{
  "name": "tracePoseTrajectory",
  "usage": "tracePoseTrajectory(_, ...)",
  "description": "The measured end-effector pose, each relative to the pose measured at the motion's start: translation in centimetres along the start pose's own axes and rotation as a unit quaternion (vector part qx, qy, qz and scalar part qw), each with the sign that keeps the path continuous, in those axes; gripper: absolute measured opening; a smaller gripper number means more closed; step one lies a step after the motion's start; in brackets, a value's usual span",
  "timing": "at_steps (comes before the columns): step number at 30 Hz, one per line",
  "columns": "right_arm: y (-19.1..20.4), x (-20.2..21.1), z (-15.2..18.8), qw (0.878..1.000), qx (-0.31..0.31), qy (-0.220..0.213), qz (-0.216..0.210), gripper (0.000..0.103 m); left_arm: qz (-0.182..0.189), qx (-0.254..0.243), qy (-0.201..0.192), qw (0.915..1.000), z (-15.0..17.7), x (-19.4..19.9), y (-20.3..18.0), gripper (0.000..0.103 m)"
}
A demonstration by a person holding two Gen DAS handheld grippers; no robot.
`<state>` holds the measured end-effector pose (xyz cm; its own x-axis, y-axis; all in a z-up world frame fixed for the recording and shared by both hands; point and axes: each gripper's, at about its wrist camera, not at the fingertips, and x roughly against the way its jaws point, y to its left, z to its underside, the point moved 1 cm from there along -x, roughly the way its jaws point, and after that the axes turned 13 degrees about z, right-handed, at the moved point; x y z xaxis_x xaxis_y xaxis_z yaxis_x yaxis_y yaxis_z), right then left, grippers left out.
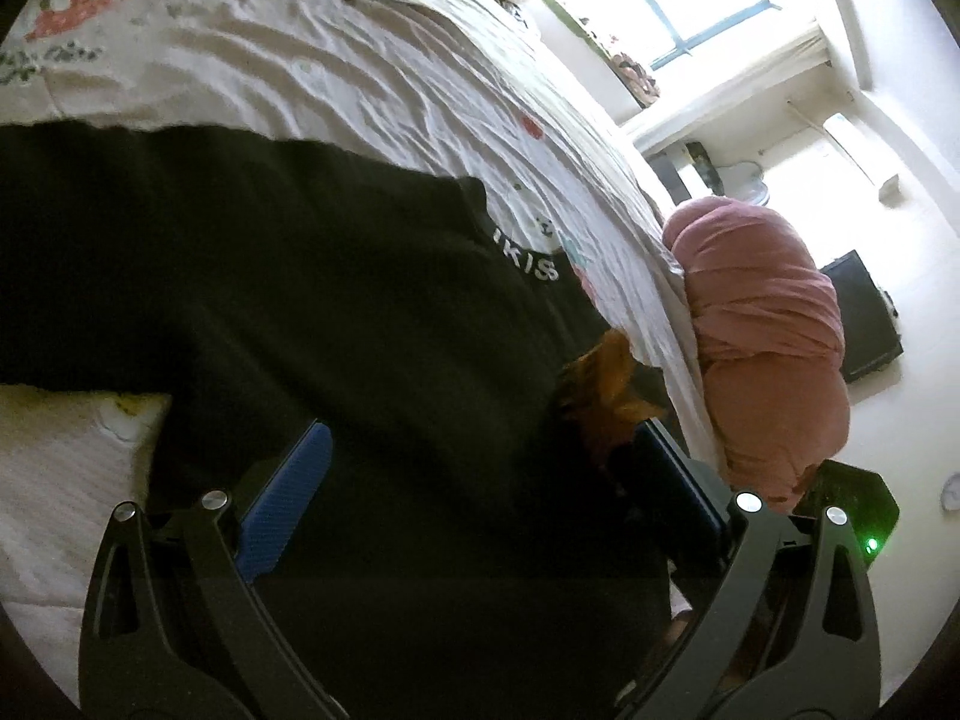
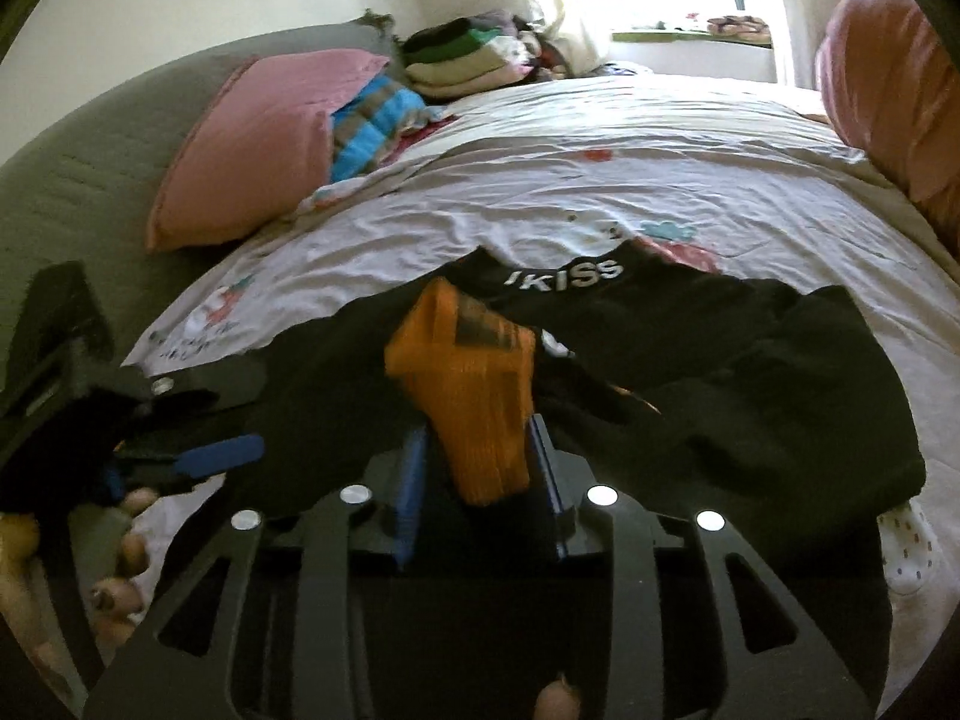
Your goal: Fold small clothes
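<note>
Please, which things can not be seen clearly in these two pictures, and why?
- Black garment: in the left wrist view its lower part is cut off by the picture edge and hidden behind the left gripper.
- Orange sock: in the right wrist view it is blurred; whether the right gripper pads press it is unclear.
- White lettering: its start is hidden in a fold.

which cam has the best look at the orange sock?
Right wrist. The orange sock sits centre frame, nearly whole, between the fingers of the right hand-held gripper over the black garment. The left wrist view catches only a dim sliver of it at the garment's edge.
</note>
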<state>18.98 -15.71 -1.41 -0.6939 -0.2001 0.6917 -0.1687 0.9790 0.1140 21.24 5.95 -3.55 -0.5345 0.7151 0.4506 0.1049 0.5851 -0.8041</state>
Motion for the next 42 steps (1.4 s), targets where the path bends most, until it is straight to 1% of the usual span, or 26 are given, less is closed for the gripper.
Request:
tracePoseTrajectory(1,-0.1,0.2,0.1,1.000,0.002,0.000,-0.004,0.033,-0.001,-0.001,0.003,1.0000,0.2,-0.2,0.0,0.094)
tracePoseTrajectory(3,-0.2,1.0,0.4,1.000,0.008,0.005,-0.021,0.045,-0.002,-0.003,0.007,1.0000,0.4,-0.5,0.0,0.094)
tracePoseTrajectory(5,-0.5,1.7,0.8,1.000,0.012,0.007,-0.027,0.045,0.004,-0.002,0.014,0.9999,0.7,-0.9,-0.1,0.094)
tracePoseTrajectory(7,-1.3,2.0,1.2,1.000,0.013,0.013,-0.022,0.045,0.010,-0.002,0.022,0.9997,1.0,-1.4,-0.1,0.094)
tracePoseTrajectory(10,-3.1,2.3,1.5,1.000,-0.005,0.020,-0.010,0.045,0.018,-0.005,0.030,0.9994,1.5,-2.2,-0.5,0.093)
tracePoseTrajectory(11,-3.9,2.5,1.6,1.000,-0.014,0.021,-0.005,0.045,0.021,-0.005,0.034,0.9992,1.6,-2.4,-0.5,0.091)
tracePoseTrajectory(12,-4.7,2.6,1.7,1.000,-0.021,0.020,0.001,0.045,0.025,-0.006,0.038,0.9989,1.8,-2.7,-0.7,0.086)
tracePoseTrajectory(13,-5.3,2.7,1.8,0.999,-0.027,0.020,0.006,0.045,0.029,-0.007,0.044,0.9986,2.1,-3.3,-1.0,0.083)
tracePoseTrajectory(15,-6.7,3.1,1.9,0.999,-0.040,0.018,0.017,0.045,0.031,-0.007,0.056,0.9979,2.4,-4.1,-1.3,0.074)
tracePoseTrajectory(17,-7.8,3.5,2.1,0.998,-0.053,0.015,0.022,0.045,0.019,0.003,0.069,0.9974,2.9,-5.4,-1.3,0.071)
tracePoseTrajectory(19,-8.6,3.9,2.2,0.998,-0.061,0.010,0.027,0.045,0.010,0.013,0.074,0.9971,3.2,-6.3,-1.2,0.071)
tracePoseTrajectory(21,-9.2,4.1,2.3,0.997,-0.067,0.008,0.030,0.045,-0.004,0.019,0.075,0.9970,3.4,-7.1,-1.3,0.071)
tracePoseTrajectory(23,-9.7,4.2,2.3,0.997,-0.073,0.007,0.030,0.045,-0.008,0.021,0.072,0.9971,3.3,-7.5,-1.6,0.071)
tracePoseTrajectory(24,-9.8,4.2,2.3,0.997,-0.076,0.007,0.031,0.045,-0.013,0.021,0.071,0.9972,3.3,-7.8,-1.7,0.067)
tracePoseTrajectory(25,-10.0,4.3,2.4,0.996,-0.079,0.007,0.031,0.045,-0.017,0.020,0.067,0.9974,3.2,-7.9,-1.9,0.060)
tracePoseTrajectory(27,-10.4,4.5,2.3,0.996,-0.084,0.005,0.030,0.045,-0.019,0.011,0.067,0.9975,3.0,-8.3,-2.3,0.018)
tracePoseTrajectory(28,-10.5,4.5,2.3,0.996,-0.086,0.004,0.030,0.045,-0.021,0.000,0.069,0.9974,2.9,-8.5,-2.6,0.013)
tracePoseTrajectory(30,-10.9,4.8,2.3,0.995,-0.089,0.001,0.032,0.045,-0.031,-0.028,0.064,0.9970,2.7,-8.4,-3.4,0.008)
tracePoseTrajectory(31,-11.1,4.9,2.3,0.995,-0.092,0.000,0.033,0.045,-0.034,-0.046,0.059,0.9966,2.6,-8.1,-4.1,0.008)
tracePoseTrajectory(33,-11.5,5.0,2.3,0.995,-0.096,-0.001,0.036,0.045,-0.029,-0.066,0.054,0.9959,2.2,-7.8,-5.2,0.007)
tracePoseTrajectory(37,-12.1,5.0,2.4,0.994,-0.103,0.000,0.038,0.045,-0.017,-0.108,0.029,0.9936,0.9,-5.8,-7.9,0.006)
tracePoseTrajectory(40,-12.1,5.2,2.4,0.994,-0.102,-0.002,0.038,0.045,-0.007,-0.126,0.006,0.9919,-0.3,-3.8,-9.5,0.006)
tracePoseTrajectory(42,-12.1,5.2,2.3,0.994,-0.101,-0.003,0.039,0.045,-0.006,-0.132,-0.008,0.9912,-0.9,-2.5,-9.9,0.005)
